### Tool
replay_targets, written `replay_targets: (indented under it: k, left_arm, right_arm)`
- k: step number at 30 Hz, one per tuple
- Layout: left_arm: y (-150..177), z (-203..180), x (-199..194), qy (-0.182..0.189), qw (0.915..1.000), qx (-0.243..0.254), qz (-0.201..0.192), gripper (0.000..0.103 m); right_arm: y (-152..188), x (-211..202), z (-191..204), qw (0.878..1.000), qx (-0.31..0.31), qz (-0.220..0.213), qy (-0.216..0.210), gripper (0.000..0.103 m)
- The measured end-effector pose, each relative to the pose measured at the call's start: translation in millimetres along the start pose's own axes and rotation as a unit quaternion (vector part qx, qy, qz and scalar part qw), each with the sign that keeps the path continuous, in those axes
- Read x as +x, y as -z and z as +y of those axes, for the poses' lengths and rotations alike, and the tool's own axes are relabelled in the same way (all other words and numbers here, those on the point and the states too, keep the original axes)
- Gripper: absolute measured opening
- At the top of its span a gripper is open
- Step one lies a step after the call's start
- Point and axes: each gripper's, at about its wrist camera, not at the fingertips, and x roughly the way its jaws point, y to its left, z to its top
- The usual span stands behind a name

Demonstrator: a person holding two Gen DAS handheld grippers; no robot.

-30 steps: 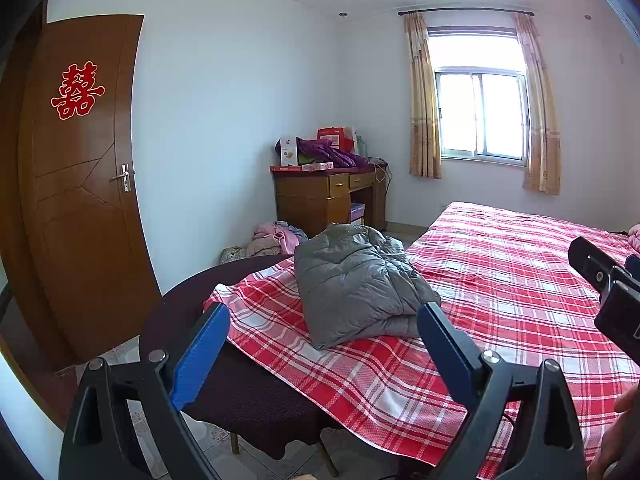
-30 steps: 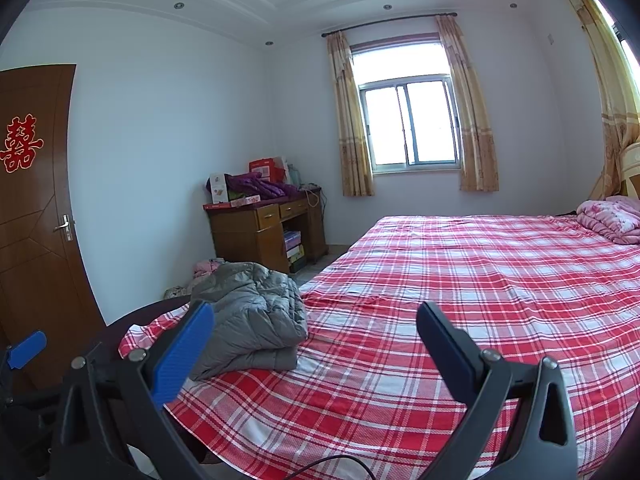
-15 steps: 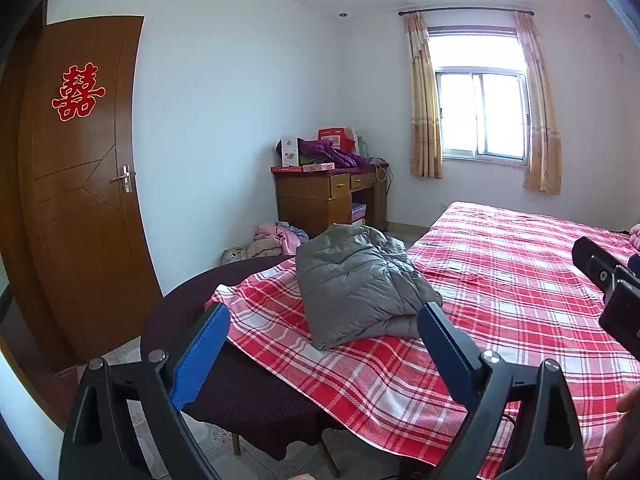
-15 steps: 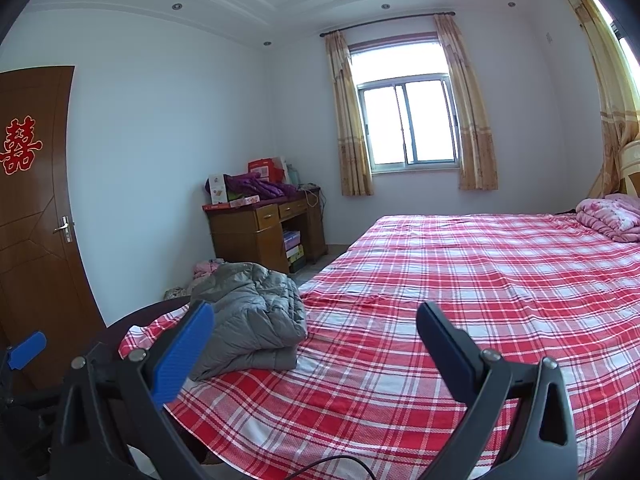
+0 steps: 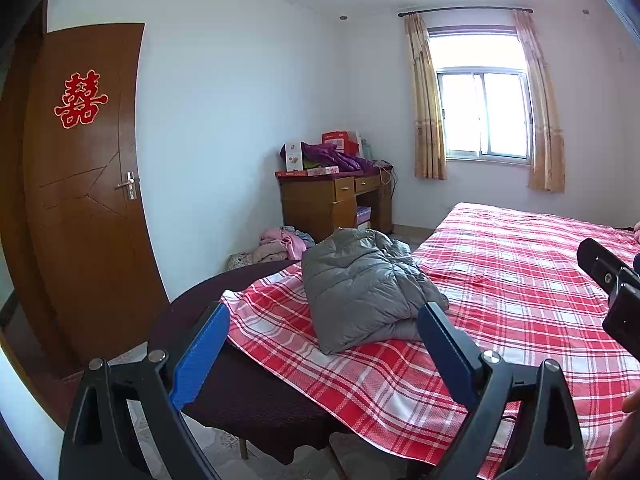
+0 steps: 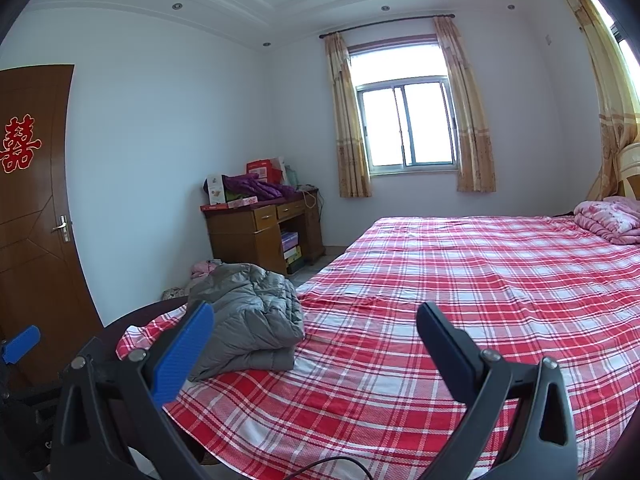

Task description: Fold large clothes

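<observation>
A grey padded jacket lies folded in a bundle on the near left corner of a bed with a red plaid sheet. In the right wrist view the same jacket sits left of centre on the sheet. My left gripper hovers open in front of the jacket, apart from it, with nothing between its blue fingers. My right gripper is also open and empty, held above the sheet to the right of the jacket. The right gripper's body shows at the right edge of the left wrist view.
A dark round table stands under the bed's near corner. A wooden door is at left. A wooden desk piled with boxes and purple cloth stands by the far wall, clothes heaped on the floor beside it. A pink quilt lies at the bed's head.
Both views have shifted only slightly; the grippers stay open and the jacket has not moved.
</observation>
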Motion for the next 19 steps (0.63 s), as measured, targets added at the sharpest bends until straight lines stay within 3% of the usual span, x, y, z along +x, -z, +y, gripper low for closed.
replay_targets:
  k: [6,19]
  left_arm:
    - [1.8,3.8,7.4,0.041,0.999,-0.013,0.013,0.095]
    - [4.7,2.0,14.6,0.018,0.9995,-0.007,0.025,0.095]
  right_arm:
    - [0.2,-0.3,-0.4,1.0,0.0,0.0,0.0,0.103]
    - [0.2,-0.2,-2.8,1.0,0.008,0.003,0.004,0.103]
